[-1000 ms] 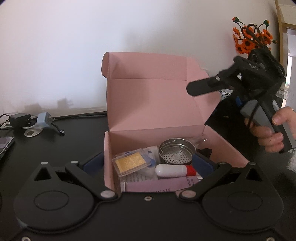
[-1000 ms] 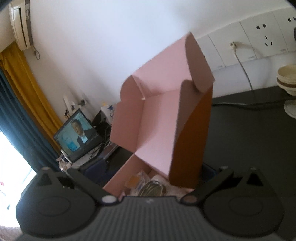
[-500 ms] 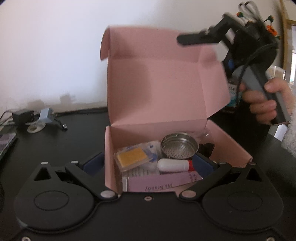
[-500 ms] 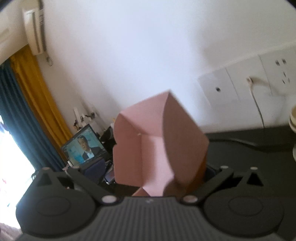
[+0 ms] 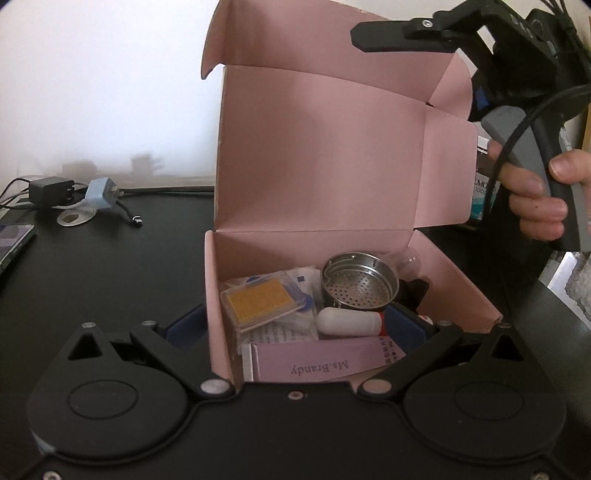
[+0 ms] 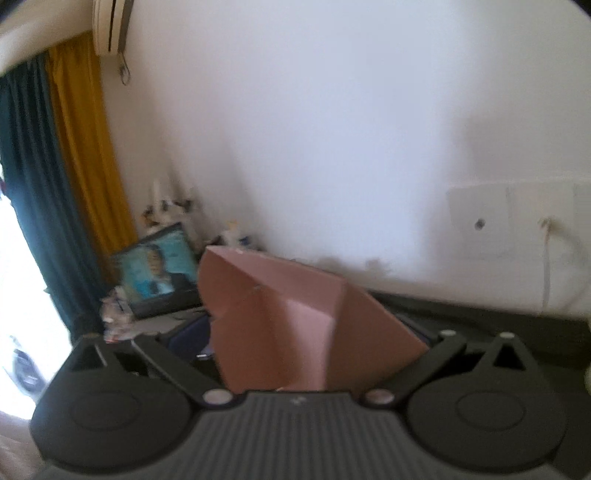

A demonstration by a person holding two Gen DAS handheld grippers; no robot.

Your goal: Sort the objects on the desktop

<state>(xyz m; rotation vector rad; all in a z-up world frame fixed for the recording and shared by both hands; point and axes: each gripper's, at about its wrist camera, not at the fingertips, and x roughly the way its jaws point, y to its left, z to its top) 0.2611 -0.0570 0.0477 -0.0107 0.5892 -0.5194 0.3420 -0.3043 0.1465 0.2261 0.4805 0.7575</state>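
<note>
Black charger (image 5: 50, 192), blue plug (image 5: 100, 193), laptop (image 6: 157, 268), yellow curtain (image 6: 83, 147), wall socket (image 6: 480, 221).

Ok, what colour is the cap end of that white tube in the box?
Red, on the white tube in the pink box; the left wrist view shows it best.

Pink cardboard box (image 5: 454, 291) on black desk (image 5: 110, 266), lid up. Inside: metal strainer (image 5: 360, 286), white tube w/ red cap (image 5: 349, 322), clear case w/ yellow pad (image 5: 258, 303), pink "Ms.Brandy" pack (image 5: 321, 360). Left gripper (image 5: 295, 325) jaws wide, straddling box front. Right gripper (image 5: 364, 32) at lid's top edge, hand (image 5: 535, 195) on handle.
</note>
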